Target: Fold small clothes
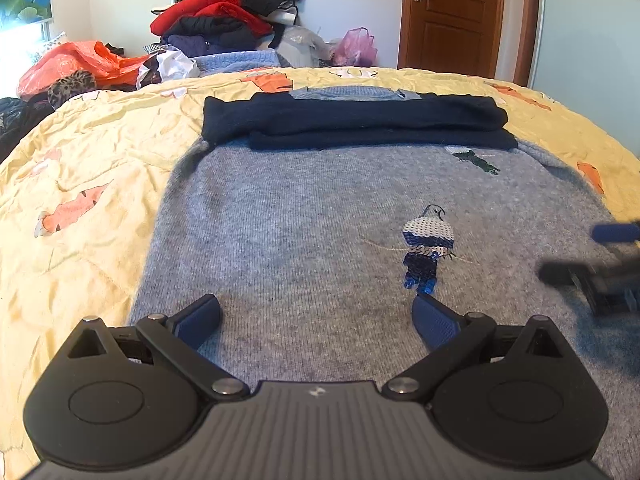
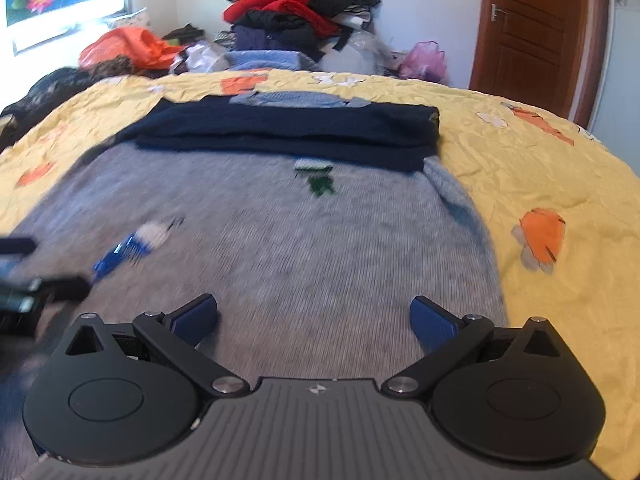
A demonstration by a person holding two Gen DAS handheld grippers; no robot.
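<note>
We hold the left tool (image 1: 316,316) and right tool (image 2: 314,316) spread, empty, over the grey knitted sweater (image 1: 320,220) on the yellow bed quilt (image 1: 80,148); its navy folded sleeves (image 1: 352,120) lie crosswise at twelve o'clock.

Blurred across the right wrist view: grey sweater (image 2: 280,248), its sequin figure (image 2: 132,246) smeared to streaks (detail unreadable); cut off at the left wrist view's right edge and blurred, right gripper (image 1: 600,264); hidden under the folded navy sleeves (image 1: 352,120), most of the sweater's collar.
</note>
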